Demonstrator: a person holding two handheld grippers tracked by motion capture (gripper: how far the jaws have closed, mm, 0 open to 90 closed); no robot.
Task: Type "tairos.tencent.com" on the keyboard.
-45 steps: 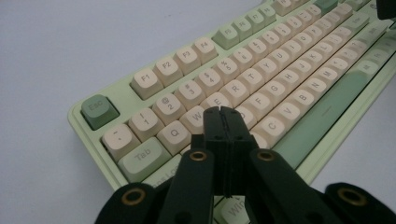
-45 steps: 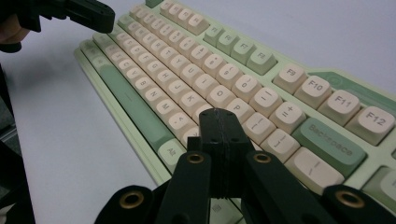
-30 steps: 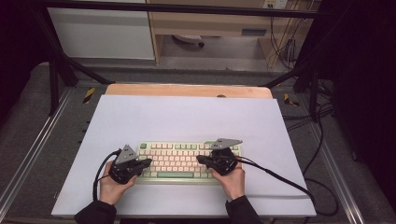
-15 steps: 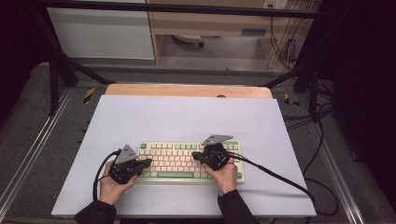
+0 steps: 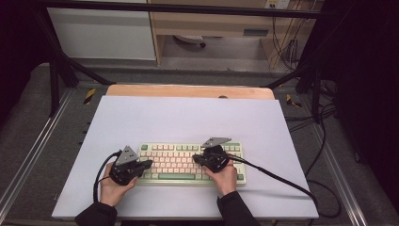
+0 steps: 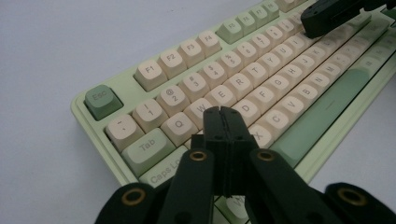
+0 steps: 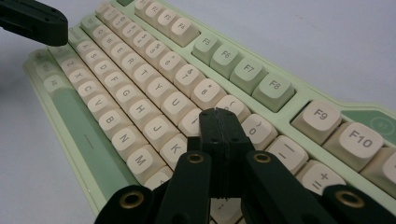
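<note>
A pale green keyboard (image 5: 176, 162) with cream and green keys lies near the front of the white table top (image 5: 188, 117). My left gripper (image 5: 150, 164) is shut with nothing between its jaws, its tip over the left end of the keyboard. In the left gripper view, that tip (image 6: 223, 112) hovers just above the keys (image 6: 243, 109) near W, S and D. My right gripper (image 5: 195, 159) is shut too and empty. In the right gripper view, its tip (image 7: 218, 113) sits low over the keys (image 7: 177, 105) around I, K and O.
A wooden strip (image 5: 188, 91) runs along the table's far edge. Black cables (image 5: 277, 176) trail from both grippers across the mat to the right and left. Metal frame rails and dark floor surround the table. Each gripper view shows the other gripper's black tip (image 6: 327, 16) (image 7: 32, 21) farther along the keyboard.
My right gripper has shifted a little to the left and lower over the keyboard's right half. The left gripper has stayed where it was.
</note>
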